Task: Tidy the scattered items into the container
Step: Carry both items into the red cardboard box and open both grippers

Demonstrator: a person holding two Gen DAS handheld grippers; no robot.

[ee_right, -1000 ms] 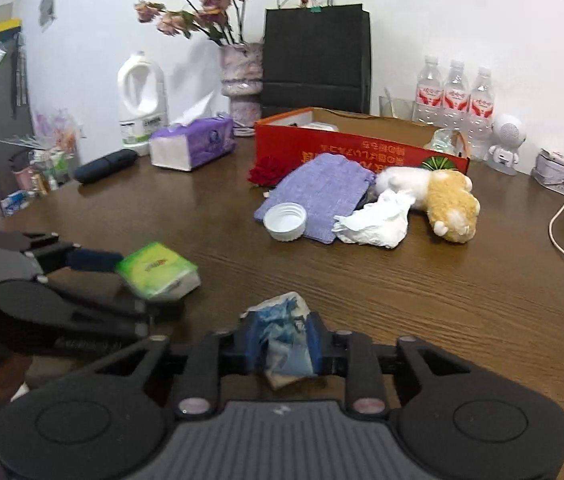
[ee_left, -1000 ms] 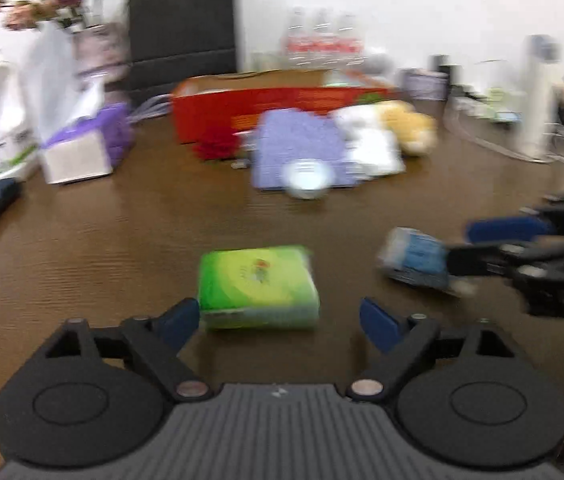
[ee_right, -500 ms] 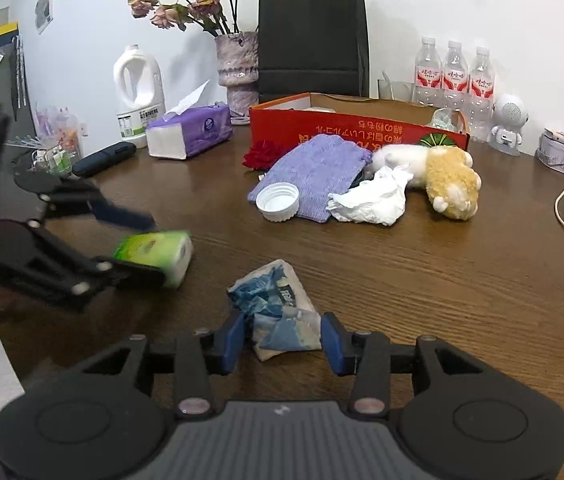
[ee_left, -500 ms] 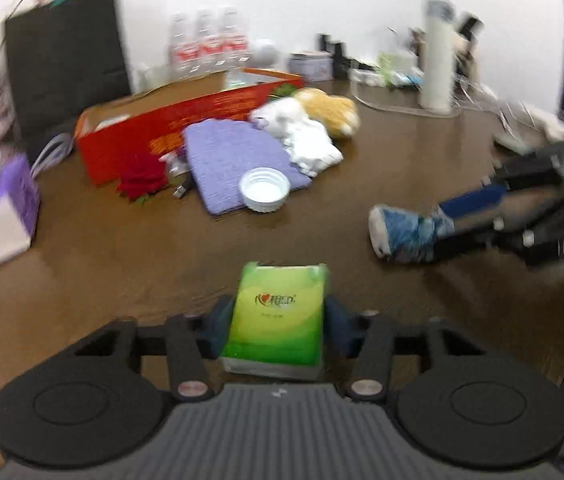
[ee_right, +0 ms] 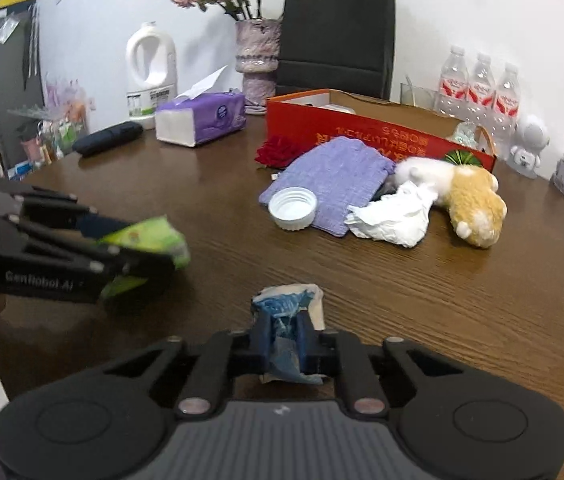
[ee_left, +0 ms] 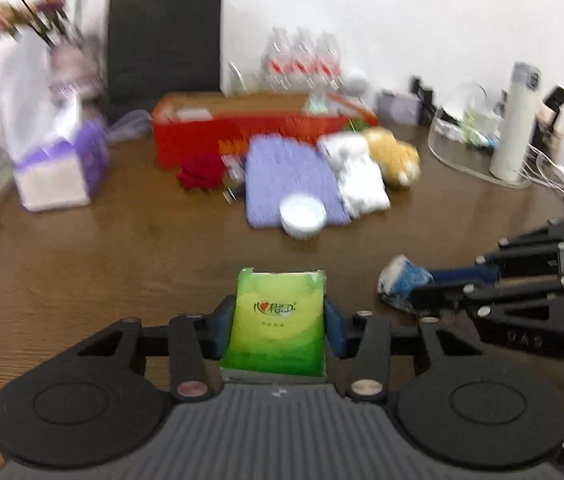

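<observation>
Brown wood table [ee_right: 422, 280], red box [ee_right: 362, 132] at back. Left gripper [ee_left: 278, 320] clamped on green tissue pack [ee_left: 276, 318]; right gripper [ee_right: 284, 340] pinches blue crumpled wrapper [ee_right: 284, 320], both near the table's front edge.

Two low wrist views facing the red box [ee_left: 242, 128], sharing tabletop [ee_right: 402, 280]

Green tissue pack [ee_left: 278, 320] — flat, rectangular, printed face up, clamped between two blue pads. Crumpled blue-and-white wrapper [ee_right: 288, 332] — pinched likewise, creased. Red cardboard box [ee_right: 378, 136], open-topped, at the table's far side. Against its front wall: red rose [ee_right: 276, 152], purple cloth [ee_right: 334, 184], white cap [ee_right: 292, 208], crumpled white tissue [ee_right: 394, 216], plush toy [ee_right: 466, 196].
</observation>
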